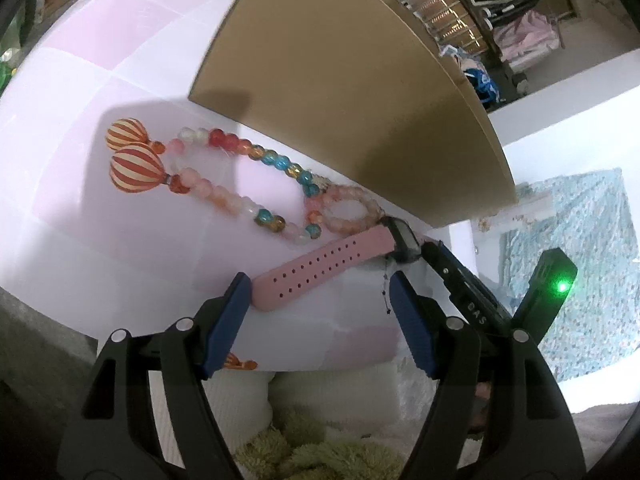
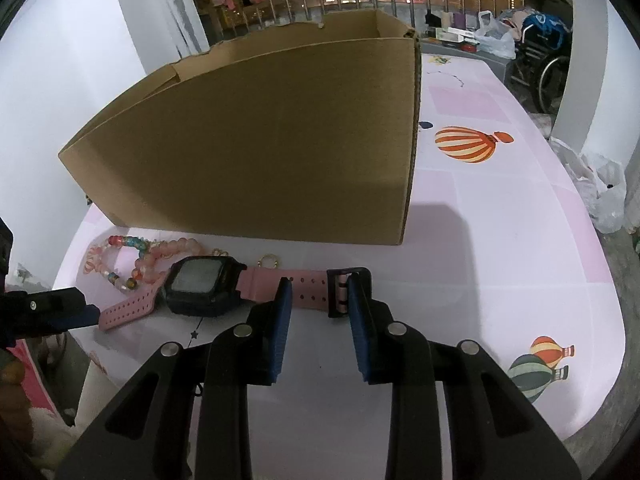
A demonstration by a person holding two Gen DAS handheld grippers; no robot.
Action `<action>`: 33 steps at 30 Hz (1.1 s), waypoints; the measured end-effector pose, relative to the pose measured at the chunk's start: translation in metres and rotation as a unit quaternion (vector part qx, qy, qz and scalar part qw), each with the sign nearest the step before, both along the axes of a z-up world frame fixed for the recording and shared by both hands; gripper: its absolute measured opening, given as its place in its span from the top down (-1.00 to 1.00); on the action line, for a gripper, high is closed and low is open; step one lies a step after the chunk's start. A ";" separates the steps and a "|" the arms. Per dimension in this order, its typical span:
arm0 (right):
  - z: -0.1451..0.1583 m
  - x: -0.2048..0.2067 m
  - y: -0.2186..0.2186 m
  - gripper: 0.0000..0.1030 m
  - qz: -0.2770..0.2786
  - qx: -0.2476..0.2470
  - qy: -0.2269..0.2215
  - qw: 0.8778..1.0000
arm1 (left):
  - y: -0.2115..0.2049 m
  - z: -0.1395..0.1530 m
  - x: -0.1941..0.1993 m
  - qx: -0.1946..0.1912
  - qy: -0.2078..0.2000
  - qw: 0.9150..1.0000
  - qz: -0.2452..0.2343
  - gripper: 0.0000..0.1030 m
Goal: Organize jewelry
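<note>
A digital watch with a black case [image 2: 202,285] and pink straps lies flat on the pink tablecloth in front of a cardboard box [image 2: 260,148]. My right gripper [image 2: 319,294] is open, its blue pads either side of the buckle-end strap [image 2: 310,286]. My left gripper [image 1: 320,292] is open at the holed strap end [image 1: 320,264]; one of its fingers shows in the right wrist view [image 2: 76,314]. A multicoloured bead necklace [image 1: 240,176] and a small pink bead bracelet [image 1: 350,210] lie beside the watch. A small gold ring [image 2: 267,261] lies behind the strap.
The tall open-topped box [image 1: 340,80] stands right behind the jewelry. The tablecloth [image 2: 500,248] has printed balloons [image 2: 466,144]. The table edge is near my left gripper, with cushions [image 1: 320,400] below. Plastic bags [image 2: 600,188] sit at the right edge.
</note>
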State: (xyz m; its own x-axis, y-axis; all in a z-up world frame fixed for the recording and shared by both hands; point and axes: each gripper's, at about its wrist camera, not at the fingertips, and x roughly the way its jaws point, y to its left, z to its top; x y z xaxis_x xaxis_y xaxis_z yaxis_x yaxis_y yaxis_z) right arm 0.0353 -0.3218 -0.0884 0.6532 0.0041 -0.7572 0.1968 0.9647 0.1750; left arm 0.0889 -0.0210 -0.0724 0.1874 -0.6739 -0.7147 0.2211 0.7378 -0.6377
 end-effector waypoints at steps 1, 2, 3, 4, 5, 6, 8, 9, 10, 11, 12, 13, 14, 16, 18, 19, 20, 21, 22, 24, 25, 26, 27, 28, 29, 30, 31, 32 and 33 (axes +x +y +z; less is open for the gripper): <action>0.000 0.000 0.001 0.45 0.001 -0.001 0.000 1.000 | -0.001 0.000 0.000 0.000 0.000 1.000 -0.003 -0.32; 0.001 0.000 0.000 0.45 0.001 -0.002 0.000 1.000 | -0.004 0.000 -0.001 0.002 -0.003 1.000 -0.006 -0.32; 0.001 0.000 0.001 0.45 0.002 -0.002 -0.001 1.000 | -0.005 0.002 -0.002 0.009 -0.008 1.000 -0.010 -0.32; 0.002 0.000 0.000 0.45 0.002 -0.001 -0.001 1.000 | -0.006 0.003 -0.001 0.016 -0.014 1.000 -0.012 -0.32; 0.002 0.000 0.000 0.45 0.001 -0.001 -0.001 1.000 | -0.011 0.004 -0.002 0.030 -0.025 0.999 -0.019 -0.32; 0.002 0.000 0.001 0.45 0.001 -0.002 -0.001 1.000 | -0.016 0.005 -0.004 0.044 -0.036 0.998 -0.027 -0.32; 0.001 0.000 0.001 0.45 0.002 -0.003 0.000 1.000 | -0.028 0.008 -0.008 0.079 -0.062 0.994 -0.044 -0.30; 0.002 0.000 0.001 0.45 0.003 -0.004 0.000 1.000 | -0.033 0.009 -0.010 0.097 -0.075 0.991 -0.052 -0.27; 0.002 0.000 0.001 0.45 0.003 -0.004 0.000 1.000 | -0.040 0.010 -0.013 0.121 -0.091 0.986 -0.063 -0.20; 0.002 0.000 0.001 0.45 0.003 -0.003 0.000 1.000 | -0.043 0.011 -0.015 0.136 -0.100 0.983 -0.070 -0.18; 0.002 -0.001 0.001 0.45 0.004 -0.003 0.000 1.000 | -0.048 0.012 -0.016 0.154 -0.112 0.979 -0.078 -0.13; 0.002 -0.001 0.001 0.45 0.005 -0.004 0.000 1.000 | -0.054 0.013 -0.018 0.172 -0.123 0.974 -0.083 -0.08; 0.002 -0.001 0.001 0.45 0.005 -0.005 0.000 1.000 | -0.057 0.013 -0.019 0.185 -0.131 0.970 -0.086 -0.04; 0.002 -0.001 0.001 0.45 0.006 -0.006 0.000 1.000 | -0.061 0.014 -0.020 0.210 -0.147 0.962 -0.091 0.14; 0.002 0.000 0.002 0.45 0.006 -0.008 0.000 1.000 | -0.066 0.013 -0.021 0.234 -0.162 0.954 -0.095 0.25; 0.002 0.000 0.003 0.45 0.006 -0.009 0.000 1.000 | -0.068 0.013 -0.021 0.238 -0.165 0.952 -0.097 0.26; 0.003 0.000 0.003 0.45 0.006 -0.010 0.001 1.000 | -0.068 0.013 -0.020 0.235 -0.164 0.953 -0.097 0.26; 0.003 0.000 0.004 0.45 0.006 -0.010 0.001 1.000 | -0.067 0.014 -0.018 0.231 -0.160 0.955 -0.096 0.26; 0.003 0.001 0.005 0.45 0.006 -0.010 0.002 1.000 | -0.065 0.015 -0.017 0.224 -0.154 0.958 -0.094 0.26; 0.004 0.001 0.006 0.45 0.007 -0.011 0.002 1.000 | -0.058 0.017 -0.015 0.211 -0.143 0.963 -0.088 0.26; 0.004 0.001 0.006 0.45 0.007 -0.011 0.002 1.000 | -0.051 0.018 -0.015 0.207 -0.141 0.965 -0.084 0.26; 0.004 0.001 0.007 0.45 0.007 -0.012 0.003 1.000 | -0.045 0.019 -0.012 0.201 -0.138 0.967 -0.078 0.26; 0.004 0.000 0.007 0.45 0.008 -0.012 0.003 1.000 | -0.040 0.021 -0.009 0.194 -0.133 0.969 -0.072 0.25; 0.004 0.000 0.008 0.45 0.009 -0.012 0.003 1.000 | -0.035 0.021 -0.007 0.188 -0.125 0.972 -0.069 0.22; 0.004 0.000 0.008 0.45 0.010 -0.012 0.003 1.000 | -0.033 0.021 -0.005 0.186 -0.119 0.973 -0.067 0.21; 0.004 0.000 0.008 0.45 0.011 -0.013 0.003 1.000 | -0.030 0.020 -0.002 0.182 -0.107 0.975 -0.064 0.19; 0.005 -0.001 0.008 0.45 0.011 -0.013 0.002 1.000 | -0.029 0.018 0.001 0.179 -0.098 0.977 -0.062 0.17; 0.005 -0.001 0.009 0.46 0.012 -0.014 0.002 1.000 | -0.027 0.015 0.004 0.173 -0.082 0.980 -0.059 0.17; 0.005 0.000 0.008 0.45 0.013 -0.014 0.002 1.000 | -0.024 0.012 0.008 0.171 -0.069 0.981 -0.054 0.17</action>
State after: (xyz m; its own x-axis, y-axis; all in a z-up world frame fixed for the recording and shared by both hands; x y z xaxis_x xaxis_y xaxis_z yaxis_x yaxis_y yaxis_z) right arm 0.0352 -0.3135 -0.0838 0.6509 -0.0009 -0.7592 0.1730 0.9739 0.1471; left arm 0.0974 -0.0452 -0.0602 0.2388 -0.4209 -0.8751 0.3762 0.8709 -0.3163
